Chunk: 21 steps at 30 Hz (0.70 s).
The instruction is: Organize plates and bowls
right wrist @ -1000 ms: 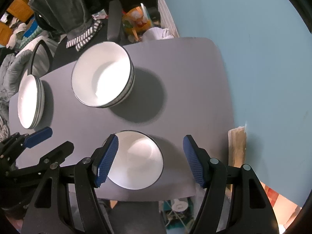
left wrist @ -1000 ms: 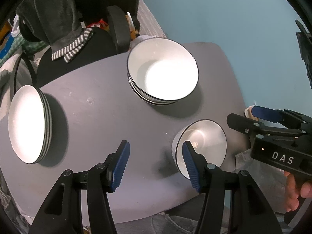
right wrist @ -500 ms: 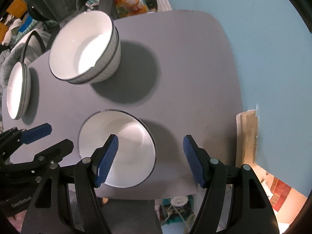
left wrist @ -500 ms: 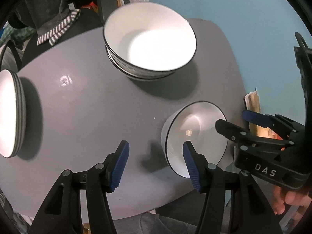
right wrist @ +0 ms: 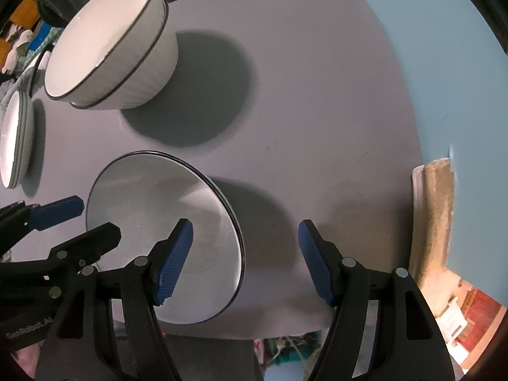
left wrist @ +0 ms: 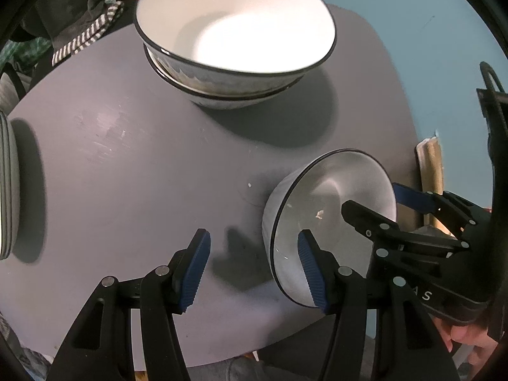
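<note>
A small white bowl with a dark rim (left wrist: 320, 197) (right wrist: 152, 197) stands near the front edge of the grey table (left wrist: 133, 158) (right wrist: 317, 95). My left gripper (left wrist: 254, 270) is open, its right finger over the bowl's left rim. My right gripper (right wrist: 244, 260) is open, its left finger over the bowl and its right finger outside the right rim. A stack of two large white bowls (left wrist: 235, 38) (right wrist: 108, 44) stands further back. A stack of white plates (left wrist: 6, 187) (right wrist: 16, 136) lies at the far left.
A blue wall (right wrist: 460, 47) runs along the table's right side. A tan board (right wrist: 435, 209) leans by the table's right edge. Clothes and clutter (left wrist: 79, 16) lie behind the table.
Both grippers have moved forward and down toward the small bowl, which now looks larger and sits at their fingers. Both stayed open.
</note>
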### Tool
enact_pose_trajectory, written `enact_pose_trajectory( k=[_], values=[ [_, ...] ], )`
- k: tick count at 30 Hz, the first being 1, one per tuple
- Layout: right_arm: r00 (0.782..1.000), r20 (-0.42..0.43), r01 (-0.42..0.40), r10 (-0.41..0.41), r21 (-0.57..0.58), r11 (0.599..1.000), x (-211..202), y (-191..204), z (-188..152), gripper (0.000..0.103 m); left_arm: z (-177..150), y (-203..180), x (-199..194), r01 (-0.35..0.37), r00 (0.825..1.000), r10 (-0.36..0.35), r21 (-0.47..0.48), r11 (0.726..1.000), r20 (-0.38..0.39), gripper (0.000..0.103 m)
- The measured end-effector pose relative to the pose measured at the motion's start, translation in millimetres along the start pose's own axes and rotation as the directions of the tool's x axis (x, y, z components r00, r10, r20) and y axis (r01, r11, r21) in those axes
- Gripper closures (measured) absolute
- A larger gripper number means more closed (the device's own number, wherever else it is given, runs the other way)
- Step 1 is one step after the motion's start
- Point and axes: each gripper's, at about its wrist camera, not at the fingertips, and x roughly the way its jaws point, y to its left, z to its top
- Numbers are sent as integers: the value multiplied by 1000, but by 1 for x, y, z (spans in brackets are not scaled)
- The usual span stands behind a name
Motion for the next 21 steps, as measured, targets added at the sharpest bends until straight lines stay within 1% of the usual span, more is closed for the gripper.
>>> enact_pose_trajectory(
  k=[8, 10, 11, 14, 16, 18, 19, 20, 21],
  values=[
    [1000, 4, 8, -8, -15, 1000, 4, 3, 5, 36, -2, -3, 10, -6, 1000, 6, -6, 1000, -2, 45],
    [1000, 3, 9, -9, -25, 1000, 5, 6, 4, 43, -3, -3, 11, -8, 1000, 8, -8, 1000, -2, 45],
    [1000, 2, 8, -8, -28, 1000, 4, 7, 4, 44, -4, -3, 12, -7, 1000, 7, -10, 1000, 0, 46],
    [1000, -5, 2, -2, -38, 999, 6, 8, 6, 51, -5, -4, 13, -5, 1000, 5, -20, 1000, -2, 54],
    [1000, -10, -5, 4, -43, 999, 7, 11, 7, 58, -5, -4, 14, 1, 1000, -1, -27, 1000, -4, 58],
    [1000, -13, -8, 8, -46, 999, 7, 11, 8, 61, -3, -3, 14, 4, 1000, -4, -32, 999, -12, 68],
    [1000, -14, -12, 11, -46, 999, 6, 12, 9, 63, -2, -2, 15, 2, 1000, -3, -35, 999, -14, 69],
    [1000, -15, -14, 13, -48, 999, 8, 14, 9, 65, -3, -1, 16, 5, 1000, -6, -38, 999, -14, 73],
    [1000, -16, -15, 14, -48, 999, 8, 15, 9, 71, -3, -1, 16, 9, 1000, -10, -42, 999, -14, 77]
  ],
)
